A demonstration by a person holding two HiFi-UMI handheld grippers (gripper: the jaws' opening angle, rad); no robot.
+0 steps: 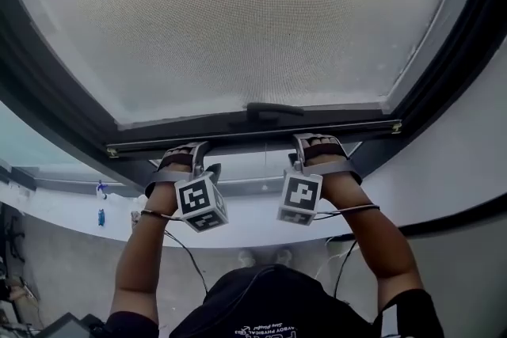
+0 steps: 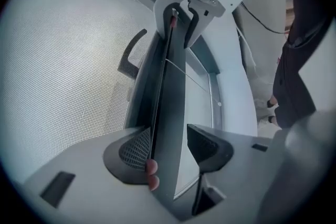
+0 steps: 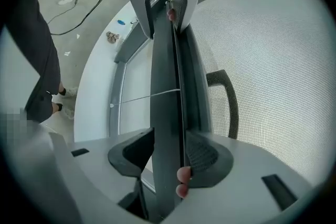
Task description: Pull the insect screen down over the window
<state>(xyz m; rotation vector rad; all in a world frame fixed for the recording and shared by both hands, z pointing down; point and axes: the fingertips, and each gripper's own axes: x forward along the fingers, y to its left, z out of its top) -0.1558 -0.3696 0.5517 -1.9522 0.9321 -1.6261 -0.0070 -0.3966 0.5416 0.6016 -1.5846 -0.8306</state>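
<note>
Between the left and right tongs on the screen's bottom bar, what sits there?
A dark pull handle mounted on the bar; it shows clearest in the head view.

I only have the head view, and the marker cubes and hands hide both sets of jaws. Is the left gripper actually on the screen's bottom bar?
Observer: Yes. In the left gripper view the bottom bar runs between the jaws of the left gripper, with a pad against each face.
Operator: And the right one?
Observer: It's the same there. The right gripper is closed on the bar, with a pad pressed on each side.
Operator: Is the pull handle caught in that grip?
Observer: No. The pull handle sits farther along the bar, clear of the jaws, on the face toward the mesh.
</note>
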